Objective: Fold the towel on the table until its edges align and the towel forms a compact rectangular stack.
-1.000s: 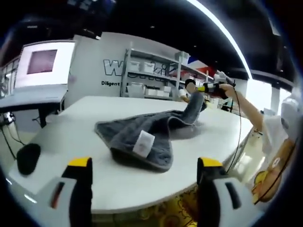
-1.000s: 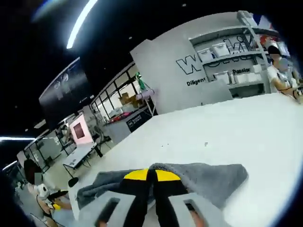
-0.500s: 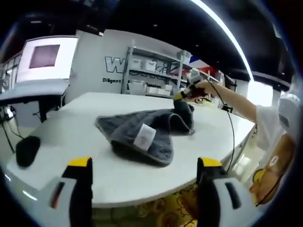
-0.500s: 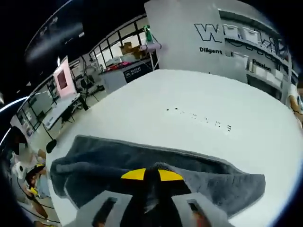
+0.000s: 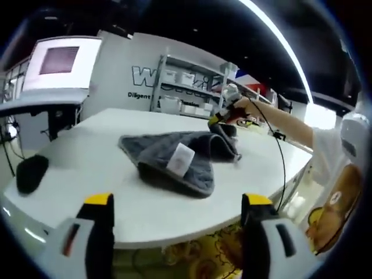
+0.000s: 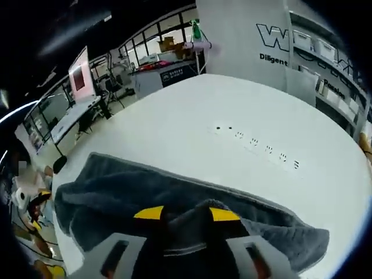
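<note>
A workshop with shelving (image 5: pixel 186 90) and a lettered wall surrounds the white table (image 5: pixel 87 168). The left gripper (image 5: pixel 174 232) hangs off the table's near edge, jaws spread wide and holding nothing. Beyond it the grey towel (image 5: pixel 174 157) lies bunched mid-table, white label (image 5: pixel 181 159) up. The right gripper (image 6: pixel 186 218) has its yellow-tipped jaws clamped on a towel fold, pressed low at the far corner, with an arm (image 5: pixel 279 119) behind it.
</note>
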`<state>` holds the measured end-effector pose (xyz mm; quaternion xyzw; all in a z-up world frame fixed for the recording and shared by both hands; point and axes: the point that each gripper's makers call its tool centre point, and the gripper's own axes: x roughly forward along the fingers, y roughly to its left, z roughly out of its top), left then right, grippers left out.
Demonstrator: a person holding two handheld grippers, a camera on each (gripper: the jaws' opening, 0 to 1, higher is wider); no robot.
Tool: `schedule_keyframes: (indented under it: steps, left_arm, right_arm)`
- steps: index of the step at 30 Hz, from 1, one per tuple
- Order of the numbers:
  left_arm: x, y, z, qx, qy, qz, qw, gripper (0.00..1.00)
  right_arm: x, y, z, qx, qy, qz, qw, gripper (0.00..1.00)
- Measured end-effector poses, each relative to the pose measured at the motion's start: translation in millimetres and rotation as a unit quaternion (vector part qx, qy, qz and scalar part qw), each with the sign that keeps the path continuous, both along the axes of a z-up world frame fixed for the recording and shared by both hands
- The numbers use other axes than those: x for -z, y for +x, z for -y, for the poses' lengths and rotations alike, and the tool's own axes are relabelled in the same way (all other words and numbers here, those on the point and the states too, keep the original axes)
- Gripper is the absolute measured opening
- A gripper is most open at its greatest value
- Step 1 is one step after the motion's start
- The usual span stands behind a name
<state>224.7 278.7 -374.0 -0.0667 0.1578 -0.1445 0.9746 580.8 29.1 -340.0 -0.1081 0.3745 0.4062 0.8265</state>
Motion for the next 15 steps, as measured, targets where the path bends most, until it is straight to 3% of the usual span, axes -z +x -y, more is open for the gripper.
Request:
schedule_keyframes:
  steps: [5,9,13,15]
  left_arm:
    - [-1.7,1.2,6.3,0.008,0.002,0.004,1.0000,0.95]
    - [-3.2,0.8,12.2,0.015,0.001,0.006,0.9999,0.95]
    - [-3.8,0.2,17.4,0.021,0.001,0.007,0.9998,0.95]
    - [-3.8,0.1,20.2,0.023,0.002,0.007,0.9997,0.95]
  right_arm:
    - [-24.4,-17.8,15.4,-0.033,0.006,0.053,0.9980,0.34]
    - [-46.5,-40.2,22.1,-0.075,0.041,0.096,0.9917,0.41]
    - [-69.0,-73.9,23.8,-0.146,0.079,0.169,0.9716,0.49]
    - [-80.2,-104.7,25.3,-0.191,0.101,0.218,0.9518,0.52]
